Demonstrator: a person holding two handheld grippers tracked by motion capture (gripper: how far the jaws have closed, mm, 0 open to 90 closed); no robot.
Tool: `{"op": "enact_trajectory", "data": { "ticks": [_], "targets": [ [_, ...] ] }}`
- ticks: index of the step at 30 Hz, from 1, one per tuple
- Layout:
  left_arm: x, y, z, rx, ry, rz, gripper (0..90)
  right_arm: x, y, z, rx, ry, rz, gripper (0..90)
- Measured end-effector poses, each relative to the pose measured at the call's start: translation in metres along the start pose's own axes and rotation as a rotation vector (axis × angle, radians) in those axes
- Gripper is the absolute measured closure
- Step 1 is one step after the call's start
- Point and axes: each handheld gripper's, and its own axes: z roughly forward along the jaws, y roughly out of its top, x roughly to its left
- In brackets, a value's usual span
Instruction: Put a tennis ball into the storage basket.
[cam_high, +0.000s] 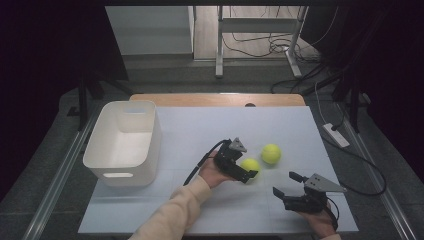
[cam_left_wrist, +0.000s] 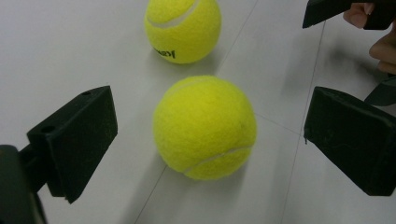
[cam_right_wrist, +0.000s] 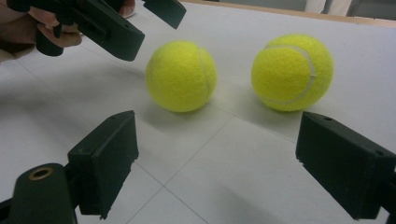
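Note:
Two yellow tennis balls lie on the white table top (cam_high: 200, 130). The near ball (cam_high: 250, 164) (cam_left_wrist: 204, 127) sits between the spread jaws of my left gripper (cam_high: 248, 166) (cam_left_wrist: 208, 140), which is open, with a gap on each side of the ball. The far ball (cam_high: 270, 153) (cam_left_wrist: 183, 28) rests just beyond it, apart from both grippers. My right gripper (cam_high: 284, 183) (cam_right_wrist: 219, 172) is open and holds nothing, hovering near the front right of the table and facing both balls (cam_right_wrist: 181, 76) (cam_right_wrist: 292, 71). My left gripper (cam_right_wrist: 135, 23) also appears at the top left of the right gripper view.
A white plastic bin (cam_high: 122, 142) stands on the left side of the table, and its inside looks bare. A power strip (cam_high: 336, 135) and cables lie on the floor to the right. A table frame (cam_high: 257, 35) stands behind.

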Motion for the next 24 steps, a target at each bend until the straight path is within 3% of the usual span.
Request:
{"op": "enact_trajectory", "data": {
  "ticks": [24],
  "targets": [
    [0.003, -0.003, 0.029, 0.072, -0.010, -0.022, 3.6, 0.000, -0.001, 0.000, 0.004, 0.005, -0.006, 12.8]
  ]
}}
